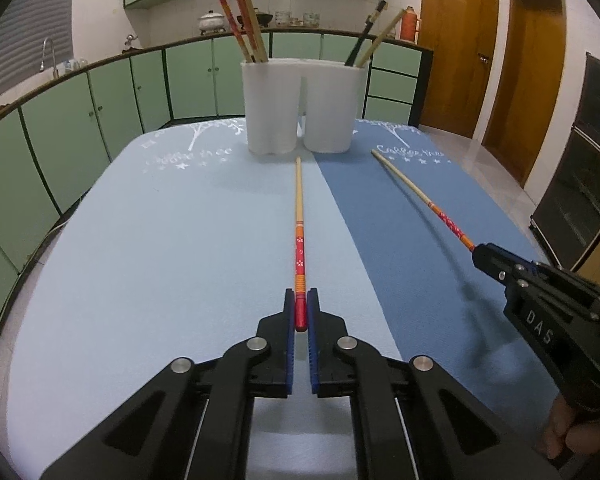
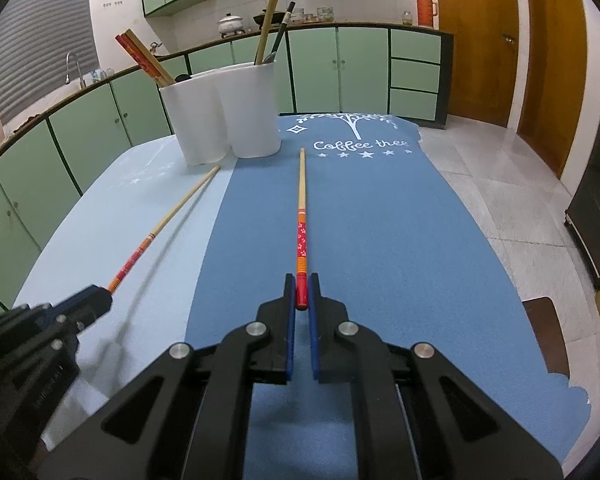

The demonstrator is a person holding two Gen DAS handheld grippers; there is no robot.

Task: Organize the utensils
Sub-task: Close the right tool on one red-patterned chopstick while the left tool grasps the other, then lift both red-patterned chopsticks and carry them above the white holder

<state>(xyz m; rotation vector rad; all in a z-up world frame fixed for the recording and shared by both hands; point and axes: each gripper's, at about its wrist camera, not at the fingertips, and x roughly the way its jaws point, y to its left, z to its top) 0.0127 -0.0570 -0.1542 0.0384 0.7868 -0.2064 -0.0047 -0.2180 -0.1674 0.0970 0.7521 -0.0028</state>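
My left gripper is shut on the red end of a red-and-orange chopstick, held above the mats with its tip toward the white two-part holder. My right gripper is shut on the red end of a matching chopstick, also pointing forward. Each gripper shows in the other's view: the right one with its chopstick, the left one with its chopstick. The holder has red chopsticks in its left cup and a black and a wooden one in its right cup.
A light blue mat and a darker blue mat cover the table. Green cabinets run behind and to the left. Tiled floor and wooden doors are to the right.
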